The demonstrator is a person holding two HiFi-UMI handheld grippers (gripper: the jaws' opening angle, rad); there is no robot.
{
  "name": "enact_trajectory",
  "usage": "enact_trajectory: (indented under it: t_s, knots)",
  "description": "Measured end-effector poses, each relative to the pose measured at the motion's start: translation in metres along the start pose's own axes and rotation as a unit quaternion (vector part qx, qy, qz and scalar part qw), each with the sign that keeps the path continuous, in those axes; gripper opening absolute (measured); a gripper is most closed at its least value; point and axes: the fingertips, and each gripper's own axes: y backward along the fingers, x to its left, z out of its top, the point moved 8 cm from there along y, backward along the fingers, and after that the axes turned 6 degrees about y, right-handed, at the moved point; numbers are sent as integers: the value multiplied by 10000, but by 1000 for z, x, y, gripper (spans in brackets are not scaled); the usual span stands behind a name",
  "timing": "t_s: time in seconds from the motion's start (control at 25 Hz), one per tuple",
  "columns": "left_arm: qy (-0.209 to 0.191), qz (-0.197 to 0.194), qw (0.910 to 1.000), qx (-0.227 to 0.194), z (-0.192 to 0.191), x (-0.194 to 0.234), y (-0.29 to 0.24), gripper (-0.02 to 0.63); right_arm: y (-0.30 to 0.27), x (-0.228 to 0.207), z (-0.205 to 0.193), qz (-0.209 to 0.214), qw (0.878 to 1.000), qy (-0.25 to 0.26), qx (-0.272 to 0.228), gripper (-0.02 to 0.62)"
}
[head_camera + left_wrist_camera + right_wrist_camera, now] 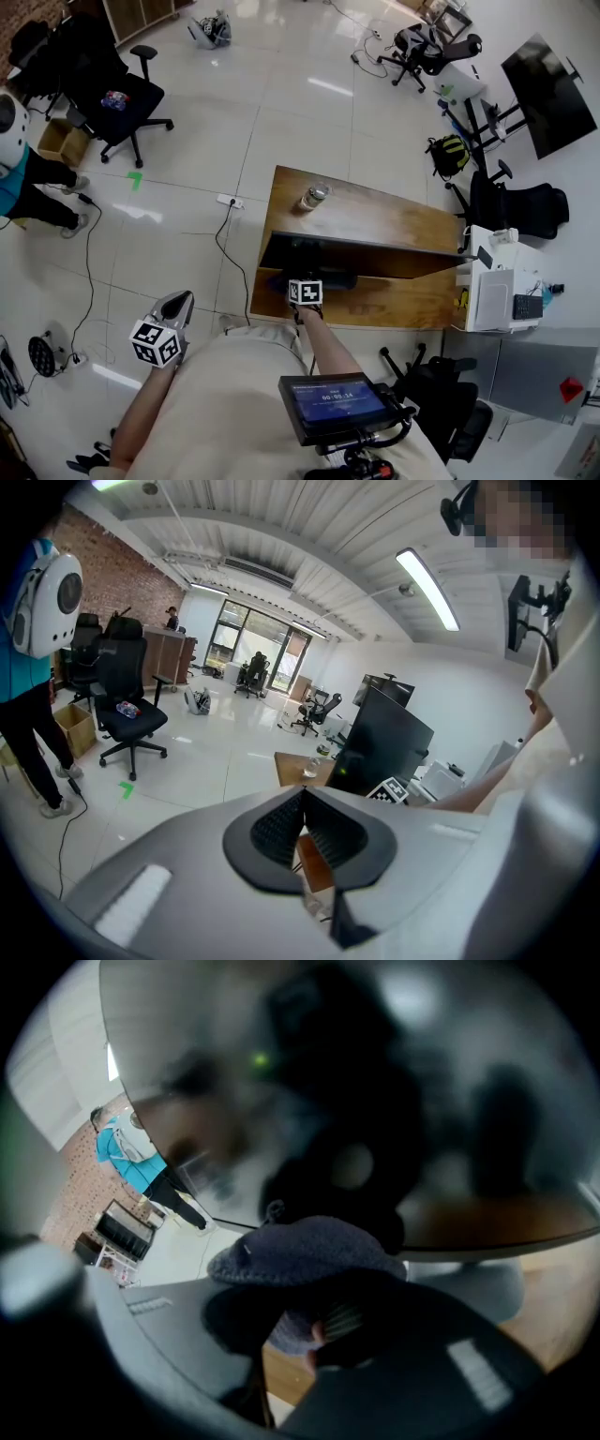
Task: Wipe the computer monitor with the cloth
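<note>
Cloth (pixel 305 1252) clamped in right gripper (pixel 314 1330), against monitor (pixel 394 1082); at 8 o'clock we see left gripper (pixel 176 302), jaws together, empty.

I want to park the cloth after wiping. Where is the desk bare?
Bare wood lies behind the monitor, right of the glass jar, and along the near edge of the desk, right of the right claw. Around that claw and its cloth it is crowded.
</note>
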Motion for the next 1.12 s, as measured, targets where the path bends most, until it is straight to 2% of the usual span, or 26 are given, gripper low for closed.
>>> enact_trajectory:
  t_s: [0.4, 0.8, 1.12]
  knots:
    - [59, 99, 9999, -5, -10, 20, 26, 0, -18, 34, 7, 47, 10000, 27, -74, 83]
    - [139, 299, 9994, -123, -17, 30, 48, 0, -38, 68, 16, 234, 9993, 281, -26, 83]
    - [184, 368, 9988, -256, -21, 33, 58, 0, -39, 91, 24, 634, 9967, 425, -257, 83]
